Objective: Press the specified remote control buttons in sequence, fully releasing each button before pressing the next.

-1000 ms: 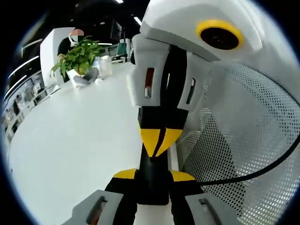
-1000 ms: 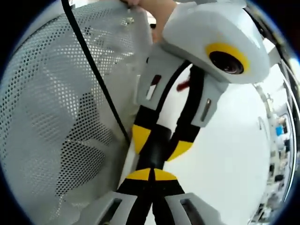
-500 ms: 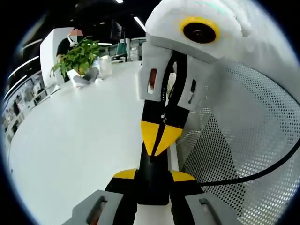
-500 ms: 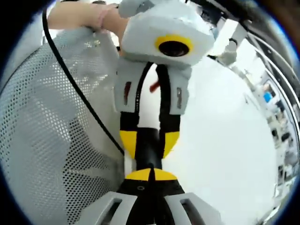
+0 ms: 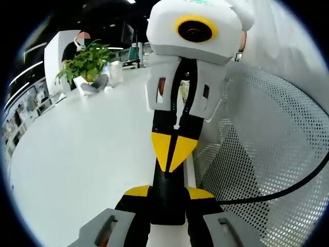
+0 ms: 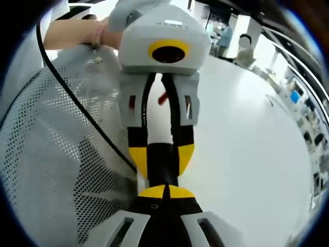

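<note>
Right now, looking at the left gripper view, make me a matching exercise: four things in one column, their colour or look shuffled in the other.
1. potted plant
2. cable
3. mesh panel
4. table

A. white, full of holes
B. smooth plain white
C. leafy green
D. thin and black

Pairs: 1-C, 2-D, 3-A, 4-B

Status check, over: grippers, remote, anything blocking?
Left gripper clamped on remote. Right gripper shut, tips at the remote's end; buttons hidden. Mesh chair and cable alongside, nothing between.
</note>
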The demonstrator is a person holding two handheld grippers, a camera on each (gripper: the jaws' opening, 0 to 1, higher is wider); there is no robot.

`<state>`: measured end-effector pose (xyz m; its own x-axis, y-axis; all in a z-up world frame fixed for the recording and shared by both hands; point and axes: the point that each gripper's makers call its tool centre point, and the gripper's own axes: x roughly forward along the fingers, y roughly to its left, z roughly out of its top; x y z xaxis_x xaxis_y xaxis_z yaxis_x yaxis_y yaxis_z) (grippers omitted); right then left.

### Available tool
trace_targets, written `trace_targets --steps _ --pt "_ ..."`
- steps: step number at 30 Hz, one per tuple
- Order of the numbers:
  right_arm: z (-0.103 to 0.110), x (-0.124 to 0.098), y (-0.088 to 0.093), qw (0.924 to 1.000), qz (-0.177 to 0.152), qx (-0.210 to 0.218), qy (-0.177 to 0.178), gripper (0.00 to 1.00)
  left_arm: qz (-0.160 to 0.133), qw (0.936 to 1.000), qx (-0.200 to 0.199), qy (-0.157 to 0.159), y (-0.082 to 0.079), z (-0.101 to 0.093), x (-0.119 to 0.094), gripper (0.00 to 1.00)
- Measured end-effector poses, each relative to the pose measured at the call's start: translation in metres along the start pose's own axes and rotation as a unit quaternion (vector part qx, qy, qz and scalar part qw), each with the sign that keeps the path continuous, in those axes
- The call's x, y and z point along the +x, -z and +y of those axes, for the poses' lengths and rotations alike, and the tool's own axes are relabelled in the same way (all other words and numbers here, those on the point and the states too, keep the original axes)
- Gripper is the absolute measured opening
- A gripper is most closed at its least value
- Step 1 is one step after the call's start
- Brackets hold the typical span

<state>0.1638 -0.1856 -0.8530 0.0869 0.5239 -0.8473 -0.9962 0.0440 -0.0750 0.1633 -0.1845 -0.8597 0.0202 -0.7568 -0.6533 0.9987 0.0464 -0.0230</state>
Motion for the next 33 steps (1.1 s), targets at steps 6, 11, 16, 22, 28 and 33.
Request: trace_targets --steps 6,11,16,22,28,33 --pt "0.0008 0.0024 -0.0025 0.9987 0.021 -0.044 -0.015 0.00 0.000 1.0000 0.000 0.001 0.0001 0.0003 0.0000 0.25" --pt "0.0004 0.0033 -0.0034 0.9974 0.035 -0.058 -0.026 0.00 0.001 1.0000 0.000 0.001 0.0000 0.0007 0.0001 0.25" --pt "0.0012 0.0040 -0.0022 0.9948 0.046 -0.085 -0.031 0.00 0.001 1.0000 0.000 0.001 0.0000 0.0013 0.0002 0.25" --pt "0.0016 0.0046 -0.0012 0.9857 0.076 -0.141 -0.051 0.00 -0.001 1.0000 -0.002 0.002 0.0000 0.0015 0.0003 0.25" --pt "0.0029 0.0067 -0.0014 0.9752 0.114 -0.181 -0.057 0.00 0.001 1.0000 0.001 0.002 0.0000 0.0016 0.0006 0.25" --pt "0.0016 0.0058 -0.0006 0.9732 0.122 -0.183 -0.067 0.00 0.006 1.0000 0.004 0.003 0.0002 0.0009 0.0008 0.25"
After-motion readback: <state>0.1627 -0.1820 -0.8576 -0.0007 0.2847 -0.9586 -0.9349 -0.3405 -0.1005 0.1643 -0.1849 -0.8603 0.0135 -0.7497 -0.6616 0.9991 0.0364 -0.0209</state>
